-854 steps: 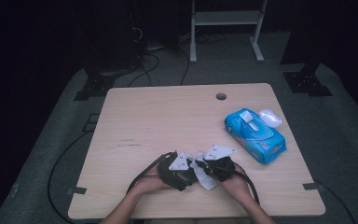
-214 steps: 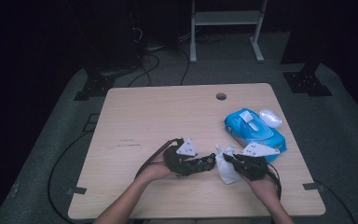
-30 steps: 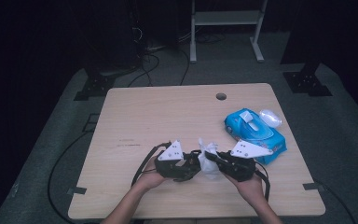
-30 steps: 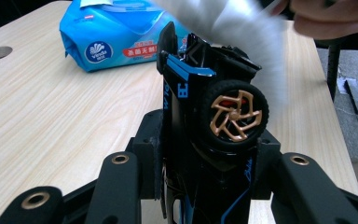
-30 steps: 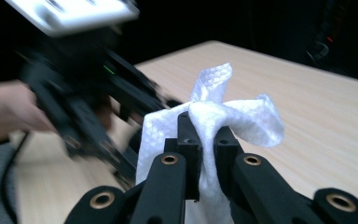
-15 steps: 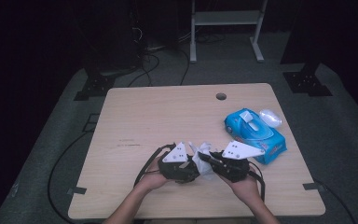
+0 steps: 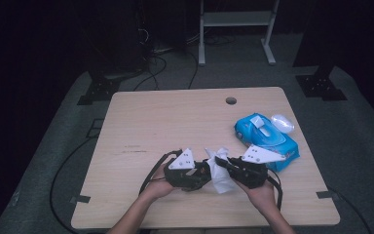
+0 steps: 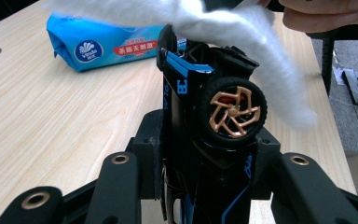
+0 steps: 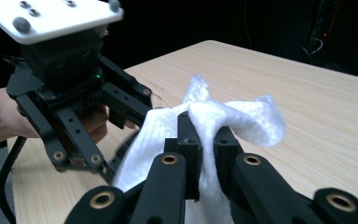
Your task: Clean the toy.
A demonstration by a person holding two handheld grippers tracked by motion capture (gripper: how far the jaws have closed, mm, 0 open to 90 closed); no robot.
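The left claw [image 7: 200,171] is clamped on a black toy car [image 8: 205,121], its jaws pressed against the car's sides so that the car stands on end between them, one bronze-spoked wheel [image 8: 233,112] facing out. The right claw [image 7: 224,163] faces it from just beside, jaws pinched tight on a white wipe [image 9: 205,126] whose loose folds spill over the jaws and drape across the top of the car. Both claws meet low over the near middle of the pale wooden surface [image 7: 175,122], a hand [image 7: 260,192] behind each. To the right of them, close behind the right claw's grey plate, lies a blue pack of wipes [image 7: 265,139], its flap lifted. A small clear bit of wrapping [image 7: 282,122] sits just beside the pack's far end
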